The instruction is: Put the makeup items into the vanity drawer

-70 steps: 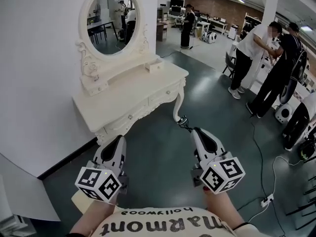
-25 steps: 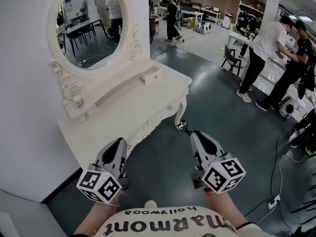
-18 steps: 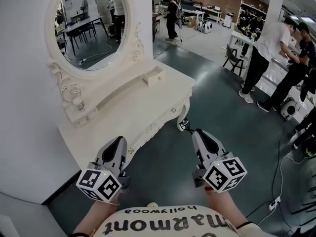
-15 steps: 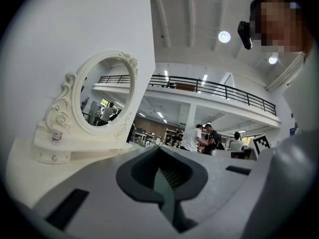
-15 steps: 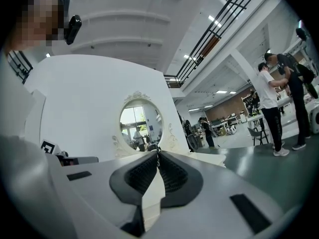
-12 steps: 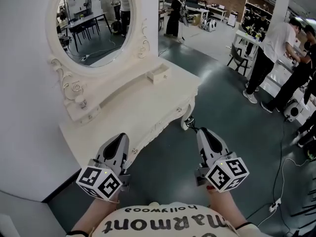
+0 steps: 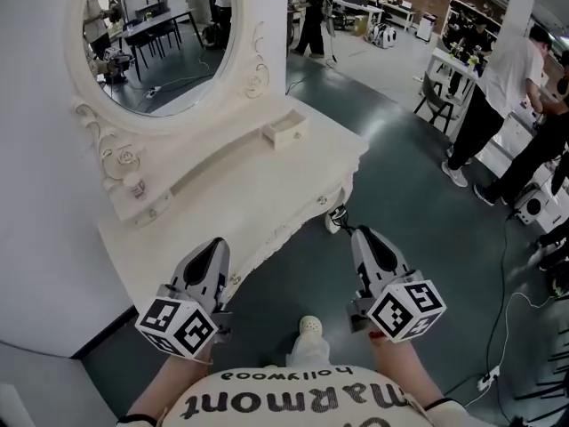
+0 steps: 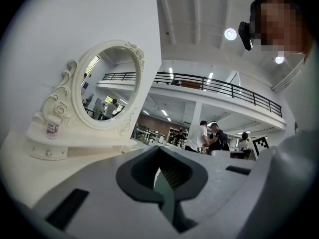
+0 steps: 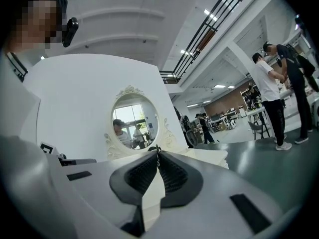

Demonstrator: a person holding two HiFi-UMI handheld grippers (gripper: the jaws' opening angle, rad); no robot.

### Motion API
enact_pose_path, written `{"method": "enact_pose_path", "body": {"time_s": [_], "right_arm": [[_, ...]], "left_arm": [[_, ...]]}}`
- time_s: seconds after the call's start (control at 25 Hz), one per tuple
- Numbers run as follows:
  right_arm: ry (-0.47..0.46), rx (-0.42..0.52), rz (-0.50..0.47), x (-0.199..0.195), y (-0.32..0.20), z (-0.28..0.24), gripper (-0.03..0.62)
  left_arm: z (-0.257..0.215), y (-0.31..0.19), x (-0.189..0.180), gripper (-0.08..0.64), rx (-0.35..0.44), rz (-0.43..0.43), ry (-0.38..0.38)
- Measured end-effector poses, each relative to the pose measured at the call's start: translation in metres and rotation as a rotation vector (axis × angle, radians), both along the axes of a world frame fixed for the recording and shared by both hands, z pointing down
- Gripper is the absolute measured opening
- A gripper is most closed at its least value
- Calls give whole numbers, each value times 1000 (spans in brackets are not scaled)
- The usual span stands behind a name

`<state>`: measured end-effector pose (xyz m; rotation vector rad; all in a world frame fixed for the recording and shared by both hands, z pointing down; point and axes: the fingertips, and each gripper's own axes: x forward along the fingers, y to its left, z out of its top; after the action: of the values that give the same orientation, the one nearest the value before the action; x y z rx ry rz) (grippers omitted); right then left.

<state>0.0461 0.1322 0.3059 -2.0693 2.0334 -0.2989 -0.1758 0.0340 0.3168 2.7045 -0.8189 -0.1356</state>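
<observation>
A cream vanity table (image 7: 240, 194) with an oval mirror (image 7: 160, 38) stands against the white wall at upper left. Its front drawers (image 7: 293, 221) are closed. A small white bottle (image 7: 133, 186) with a dark label stands on the raised shelf under the mirror, also visible as the bottle (image 8: 52, 128) in the left gripper view. A small cream box (image 7: 286, 130) sits at the shelf's right end. My left gripper (image 7: 216, 249) hovers at the vanity's front edge, shut and empty. My right gripper (image 7: 360, 235) hangs over the floor right of the vanity, also shut and empty.
Two people (image 7: 498, 105) stand by a bench at the right. A black cable (image 7: 502, 265) runs across the dark green floor to a power strip (image 7: 487, 379). My own shoe (image 7: 309, 326) shows between the grippers. A curved vanity leg (image 7: 336, 213) stands near the right gripper.
The view has drawn closer to the vanity, which now fills more of the upper left. Both grippers stay shut and level in front of the body. A shoe has stepped into view.
</observation>
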Motion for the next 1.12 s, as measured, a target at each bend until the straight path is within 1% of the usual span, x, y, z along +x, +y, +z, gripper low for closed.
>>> {"method": "enact_pose_path", "body": {"time_s": [0.12,0.36,0.52,0.68,0.96,1.12], "right_arm": [[-5,2,-16,22,-23,0,37],[-2,27,-74,66,-67,-14,37],[0,58,-89,97,-91,-32,37],[8,77,-117,124,-114,-41,36],[38,103,-172,159,-149,-50,37],[33,98,-194,169,-165,-46,35]], "left_arm": [[1,-17,15,8,-2,-33,1],[-13,-52,52,8,4,-85,15],[-30,-70,80,8,42,-110,19],[-39,-87,104,8,58,-133,30],[-44,-110,139,8,89,-173,46],[-36,-119,145,8,77,-204,48]]}}
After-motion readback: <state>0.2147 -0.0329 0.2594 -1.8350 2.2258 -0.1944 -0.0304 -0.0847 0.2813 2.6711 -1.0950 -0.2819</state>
